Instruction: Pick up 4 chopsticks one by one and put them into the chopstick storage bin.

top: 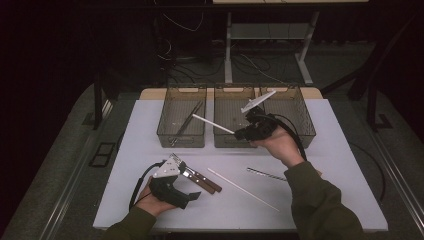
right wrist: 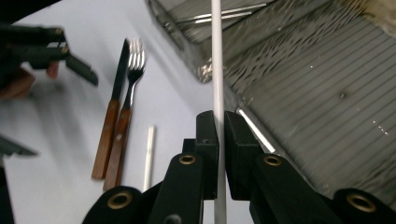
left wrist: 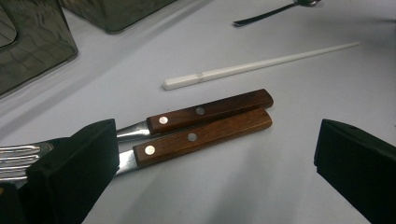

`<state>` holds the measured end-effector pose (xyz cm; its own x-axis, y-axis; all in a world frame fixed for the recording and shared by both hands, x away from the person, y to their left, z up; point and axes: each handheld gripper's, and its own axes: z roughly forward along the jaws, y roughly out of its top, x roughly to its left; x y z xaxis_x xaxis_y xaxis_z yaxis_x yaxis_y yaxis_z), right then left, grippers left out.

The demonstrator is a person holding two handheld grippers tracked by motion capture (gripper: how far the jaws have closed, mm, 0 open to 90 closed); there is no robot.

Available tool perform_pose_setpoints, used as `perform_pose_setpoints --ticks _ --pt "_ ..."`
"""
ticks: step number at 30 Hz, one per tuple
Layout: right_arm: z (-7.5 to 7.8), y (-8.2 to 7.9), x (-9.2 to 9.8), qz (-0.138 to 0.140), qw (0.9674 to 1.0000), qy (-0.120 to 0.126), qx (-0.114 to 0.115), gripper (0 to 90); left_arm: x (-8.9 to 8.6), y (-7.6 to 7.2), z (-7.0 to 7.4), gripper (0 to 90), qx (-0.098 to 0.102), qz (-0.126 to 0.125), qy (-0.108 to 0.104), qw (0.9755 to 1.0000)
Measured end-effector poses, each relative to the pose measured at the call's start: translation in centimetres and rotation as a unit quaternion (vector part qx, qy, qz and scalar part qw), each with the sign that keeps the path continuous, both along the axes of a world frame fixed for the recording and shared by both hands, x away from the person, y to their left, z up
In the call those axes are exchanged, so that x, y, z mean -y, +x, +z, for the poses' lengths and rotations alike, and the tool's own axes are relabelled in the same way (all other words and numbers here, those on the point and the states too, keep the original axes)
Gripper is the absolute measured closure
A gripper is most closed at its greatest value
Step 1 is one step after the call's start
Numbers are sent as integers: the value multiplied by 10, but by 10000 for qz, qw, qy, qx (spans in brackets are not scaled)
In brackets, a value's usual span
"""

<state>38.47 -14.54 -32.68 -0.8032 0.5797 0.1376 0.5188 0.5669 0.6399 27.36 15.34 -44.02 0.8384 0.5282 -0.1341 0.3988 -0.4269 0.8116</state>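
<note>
My right gripper point(top: 245, 132) point(right wrist: 220, 135) is shut on a white chopstick point(top: 212, 123) point(right wrist: 216, 56), held over the front of the middle mesh basket point(top: 222, 142) point(right wrist: 317, 93). The stick points left toward the left basket point(top: 165, 137). My left gripper point(top: 186, 182) point(left wrist: 215, 177) is open low over the table. Its jaws straddle a wooden-handled fork point(right wrist: 133, 60) and knife point(right wrist: 122, 60) that lie side by side, handles point(left wrist: 201, 136) together. A second white chopstick point(top: 242, 189) point(left wrist: 261, 63) lies just beyond them.
Three mesh baskets stand in a row at the back; the left one holds metal utensils, and the right basket point(top: 307, 125) is behind my right hand. A spoon point(top: 265, 174) point(left wrist: 275, 11) lies at centre right. The white table point(top: 345, 165) has free room in front.
</note>
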Motion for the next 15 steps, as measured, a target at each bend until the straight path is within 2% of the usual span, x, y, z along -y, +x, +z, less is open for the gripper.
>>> perform_pose_setpoints --ticks 8,15 --pt "5 23 -31 -58 9999 -118 -38 855 1 2 -1 0 -23 -70 -57 10000" --pt "2 45 -56 -159 9997 -171 -79 854 2 1 0 0 8 -113 -50 9999"
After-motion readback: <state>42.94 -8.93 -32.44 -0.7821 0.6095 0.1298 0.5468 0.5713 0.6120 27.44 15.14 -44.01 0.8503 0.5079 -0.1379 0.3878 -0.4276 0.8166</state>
